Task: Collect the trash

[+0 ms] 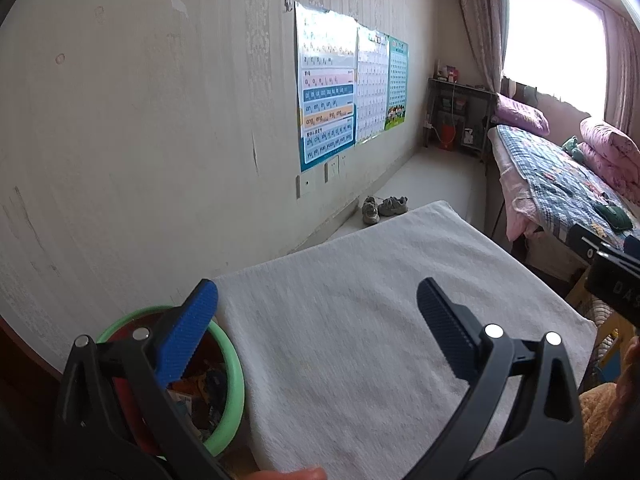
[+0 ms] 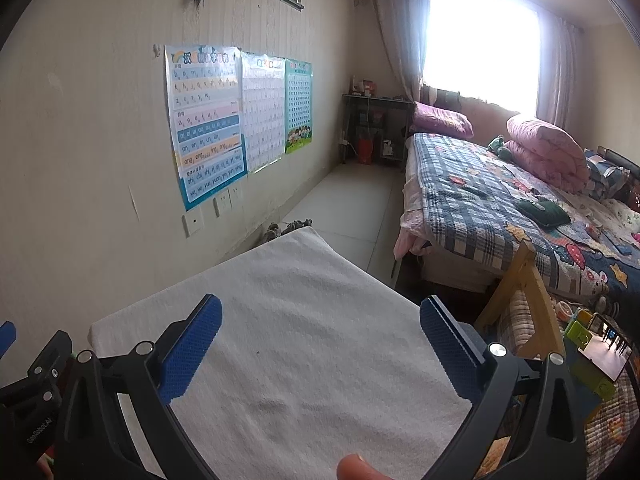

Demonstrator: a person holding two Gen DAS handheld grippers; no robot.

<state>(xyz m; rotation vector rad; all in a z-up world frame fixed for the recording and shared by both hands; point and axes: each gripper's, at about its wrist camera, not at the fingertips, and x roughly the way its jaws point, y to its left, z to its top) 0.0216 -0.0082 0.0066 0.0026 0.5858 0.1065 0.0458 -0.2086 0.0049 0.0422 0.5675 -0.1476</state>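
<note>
Both tools spread wide and empty above a cleared white worktop; trash already down in the bin.

Left tool (image 1: 318, 308) and right tool (image 2: 320, 330) released, gripping nothing. Trash (image 1: 200, 392) piled inside the green-rimmed bin (image 1: 236, 376) off the worktop's near-left corner: wrappers by the look, likely light, crinkly, slippery, best pinched at a loose edge. Towel-covered worktop (image 2: 300, 300) soft and bare. Beyond: wall posters (image 2: 208, 120), shoes (image 1: 380, 206), quilted bed (image 2: 500, 208), bright window (image 2: 480, 40).

I see three learning posters (image 2: 236, 120) on the wall, a pair of grey shoes (image 1: 382, 207) on the floor, and a bed with patchwork quilt (image 2: 500, 208) beside the window (image 2: 480, 40).
</note>
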